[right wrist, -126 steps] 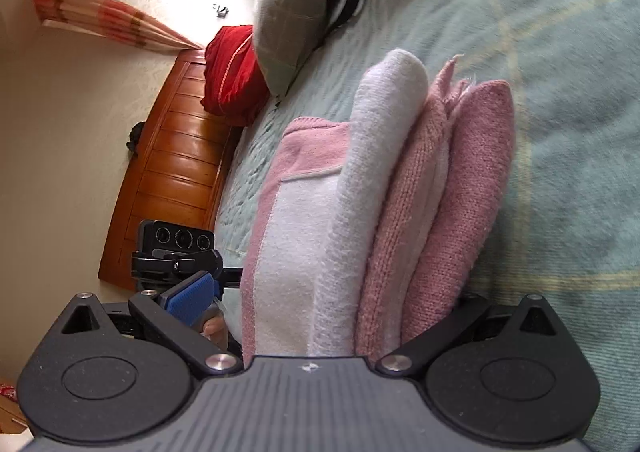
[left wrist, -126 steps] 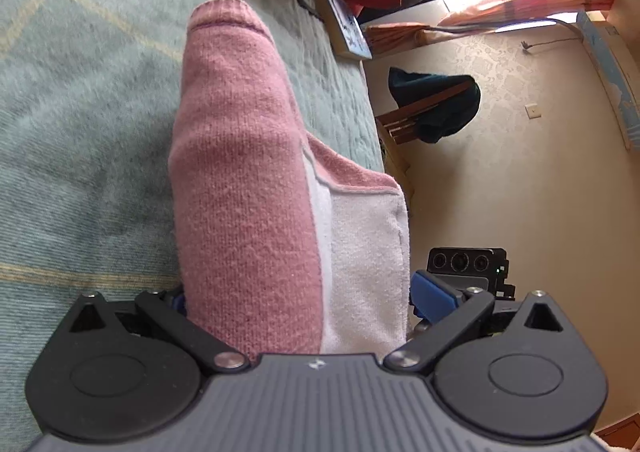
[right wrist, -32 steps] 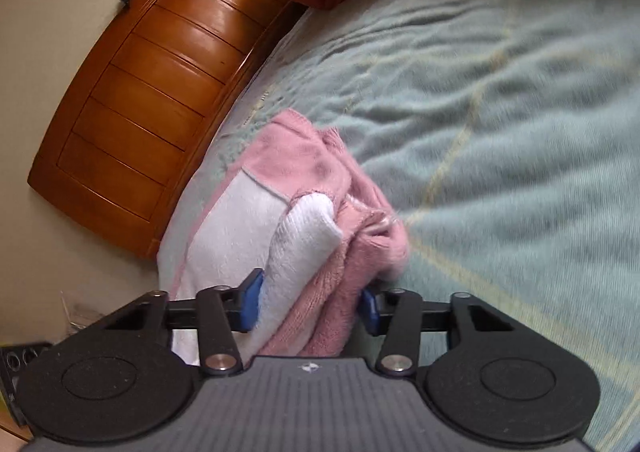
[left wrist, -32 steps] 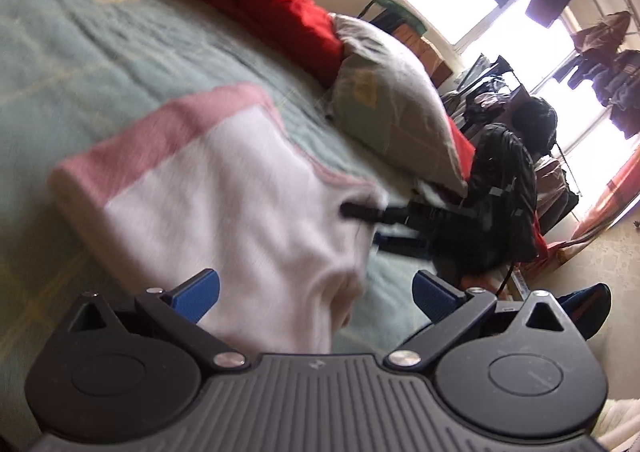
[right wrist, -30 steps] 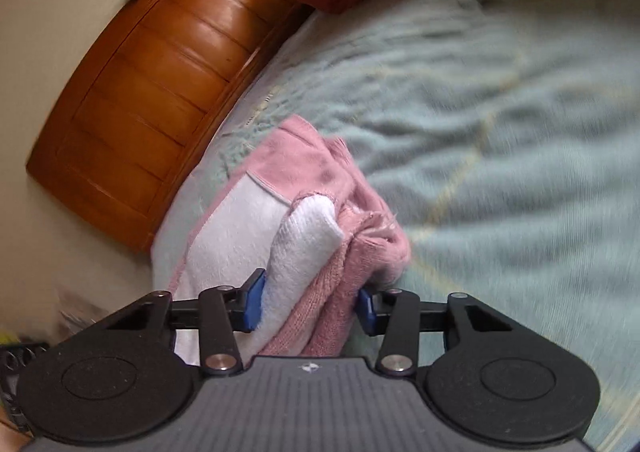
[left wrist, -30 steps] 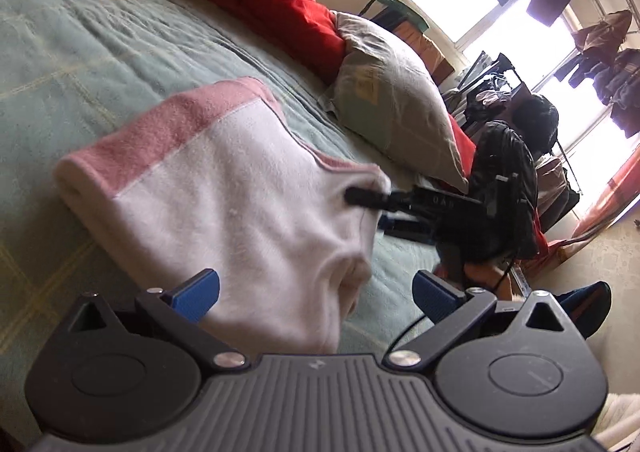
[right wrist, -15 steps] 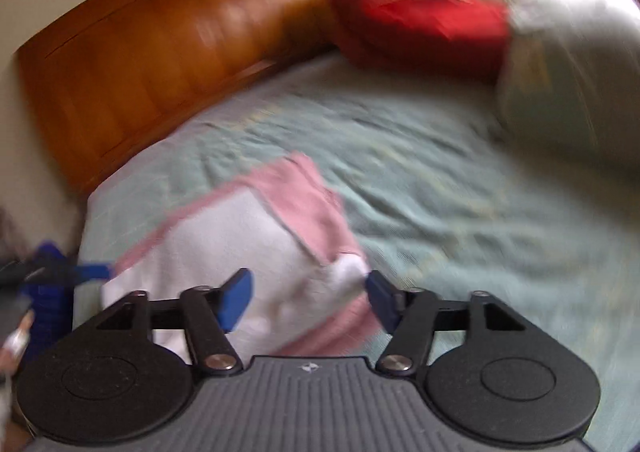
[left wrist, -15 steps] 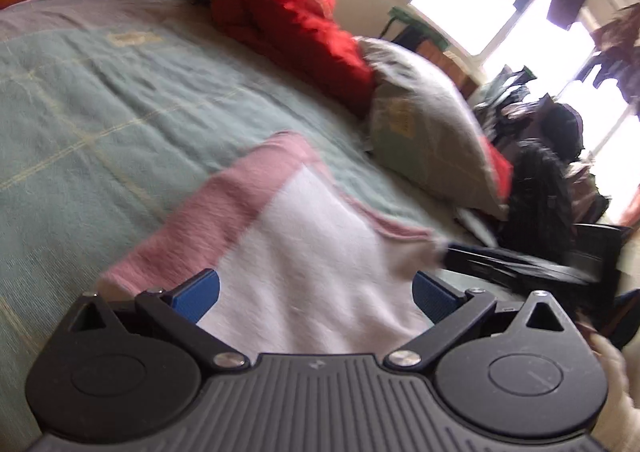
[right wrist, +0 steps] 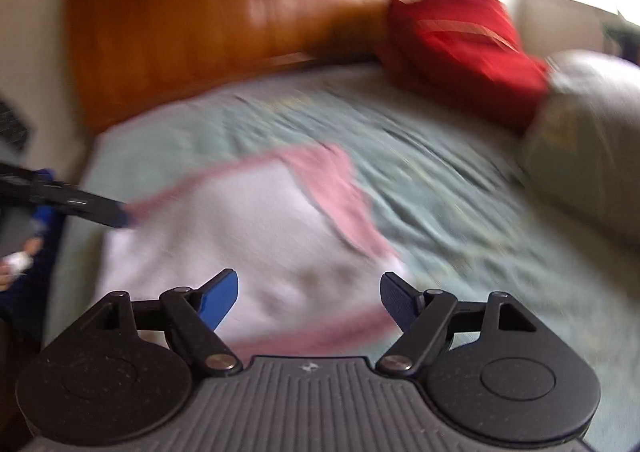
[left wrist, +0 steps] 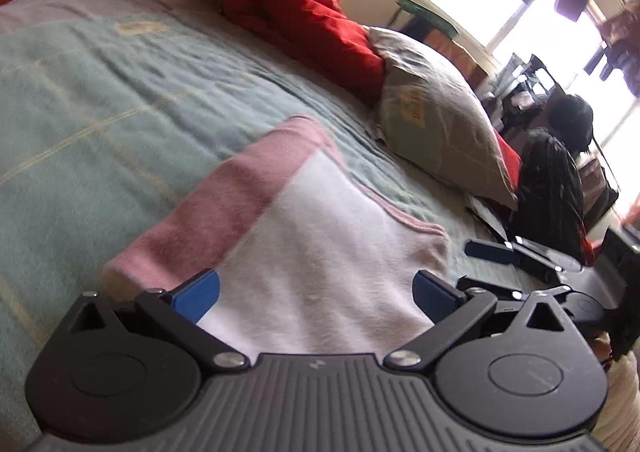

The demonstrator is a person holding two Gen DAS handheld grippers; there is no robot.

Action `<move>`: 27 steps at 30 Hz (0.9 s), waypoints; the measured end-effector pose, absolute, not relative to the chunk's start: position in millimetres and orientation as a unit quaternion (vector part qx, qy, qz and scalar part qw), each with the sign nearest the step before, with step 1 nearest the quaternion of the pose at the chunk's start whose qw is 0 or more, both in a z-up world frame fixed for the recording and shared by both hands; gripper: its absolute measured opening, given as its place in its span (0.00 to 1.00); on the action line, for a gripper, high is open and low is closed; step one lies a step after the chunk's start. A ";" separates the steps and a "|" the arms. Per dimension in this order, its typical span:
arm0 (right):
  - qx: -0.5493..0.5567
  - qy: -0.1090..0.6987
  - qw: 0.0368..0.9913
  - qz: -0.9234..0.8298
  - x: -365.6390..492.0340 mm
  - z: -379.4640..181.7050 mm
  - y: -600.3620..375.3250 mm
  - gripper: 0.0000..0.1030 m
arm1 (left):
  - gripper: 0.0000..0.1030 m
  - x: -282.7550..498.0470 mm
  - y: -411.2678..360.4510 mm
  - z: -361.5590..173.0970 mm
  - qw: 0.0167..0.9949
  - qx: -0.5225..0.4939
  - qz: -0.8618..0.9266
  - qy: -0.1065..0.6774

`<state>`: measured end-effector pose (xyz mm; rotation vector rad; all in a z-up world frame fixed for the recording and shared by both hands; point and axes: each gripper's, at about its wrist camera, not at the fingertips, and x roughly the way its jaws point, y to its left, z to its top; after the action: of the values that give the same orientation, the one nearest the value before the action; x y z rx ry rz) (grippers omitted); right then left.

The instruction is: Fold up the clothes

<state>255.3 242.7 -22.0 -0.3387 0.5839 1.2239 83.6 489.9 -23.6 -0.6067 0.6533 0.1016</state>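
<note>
A folded pink and white garment [left wrist: 304, 236] lies flat on the green bedspread [left wrist: 100, 92]. My left gripper [left wrist: 316, 292] hangs open over its near edge, blue pads apart and not pressing the cloth. In the right wrist view the same garment [right wrist: 240, 228] lies below my right gripper [right wrist: 308, 296], whose jaws are still opening, with nothing pinched between the pads. The right gripper's fingers [left wrist: 492, 252] show at the right of the left wrist view, just off the garment's corner. The left gripper's fingers [right wrist: 80, 208] reach in from the left of the right wrist view.
A red pillow [left wrist: 304, 8] and a grey-green pillow [left wrist: 436, 124] lie at the head of the bed, by the wooden headboard [right wrist: 224, 20]. A dark bag [left wrist: 552, 188] sits beyond the pillows. The bedspread extends to the left and right of the garment.
The right gripper let go of the folded stack, opened wide, rolled upright and drew back and up. The garment now lies flat on the bed. The left gripper shifted slightly, staying open.
</note>
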 end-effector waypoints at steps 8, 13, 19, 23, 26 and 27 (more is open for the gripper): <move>-0.258 0.244 0.736 0.576 214.2 -61.3 264.9 0.81 | 0.99 87.1 479.2 -15.8 0.897 -0.269 0.067 0.344; -0.218 0.239 0.737 0.594 223.8 -36.4 259.4 0.82 | 0.99 101.4 481.2 -10.7 0.901 -0.267 0.052 0.337; -0.214 0.273 0.750 0.563 253.2 -63.2 270.5 0.85 | 0.99 155.1 479.7 -2.7 0.912 -0.248 0.012 0.325; -0.194 0.271 0.751 0.569 255.1 -66.6 262.7 0.85 | 0.98 190.2 498.8 -30.6 0.885 -0.284 0.023 0.369; -0.191 0.274 0.749 0.573 256.5 -68.0 264.6 0.85 | 0.98 190.6 504.2 -42.2 0.881 -0.293 0.018 0.371; -0.189 0.275 0.748 0.574 256.9 -68.6 265.2 0.86 | 0.98 188.7 505.2 -42.1 0.880 -0.300 0.019 0.369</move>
<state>256.9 265.2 -68.6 -0.4144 0.6014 1.2548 188.7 505.2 -42.1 -0.6243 0.7680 0.0396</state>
